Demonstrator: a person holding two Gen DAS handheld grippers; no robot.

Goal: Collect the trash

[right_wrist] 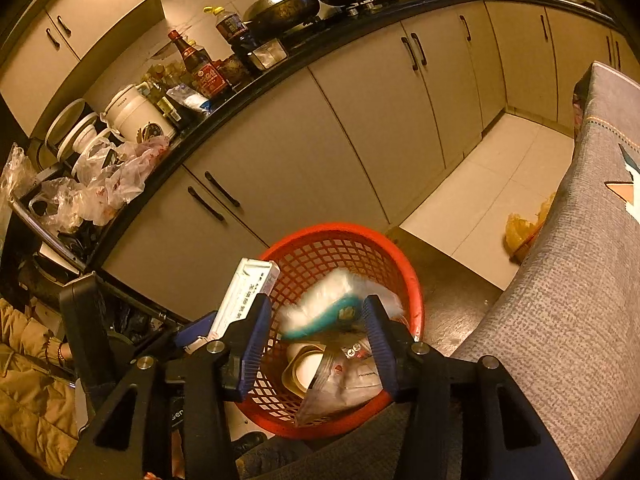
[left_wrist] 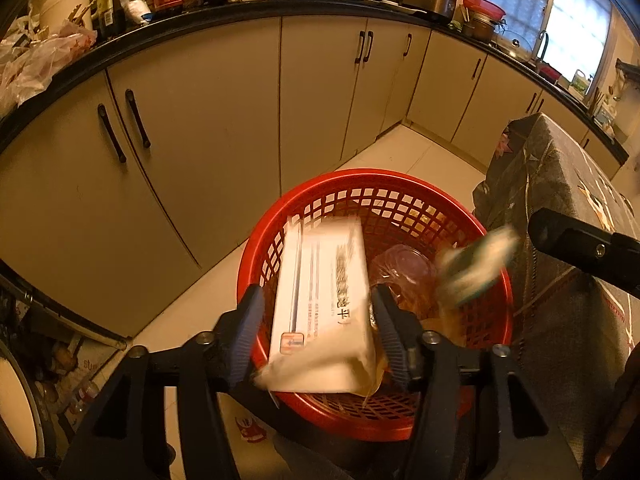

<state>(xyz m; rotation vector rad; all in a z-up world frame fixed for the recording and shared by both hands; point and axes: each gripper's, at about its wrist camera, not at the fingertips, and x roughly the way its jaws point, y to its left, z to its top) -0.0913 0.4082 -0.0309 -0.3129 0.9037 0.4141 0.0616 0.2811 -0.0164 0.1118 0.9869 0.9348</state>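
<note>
Kitchen floor: red basket [left_wrist: 496, 280] holds blurred white box [left_wrist: 320, 300], teal packet [right_wrist: 332, 312].

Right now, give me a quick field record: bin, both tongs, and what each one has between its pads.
bin: red mesh basket on the floor, beside the cabinets
left tongs: open, over the basket
between left pads: white box, blurred, pads not pressing it
right tongs: open, over the basket
between right pads: white-and-teal packet, blurred, appears loose
already in basket: plastic bag, small cup
</note>
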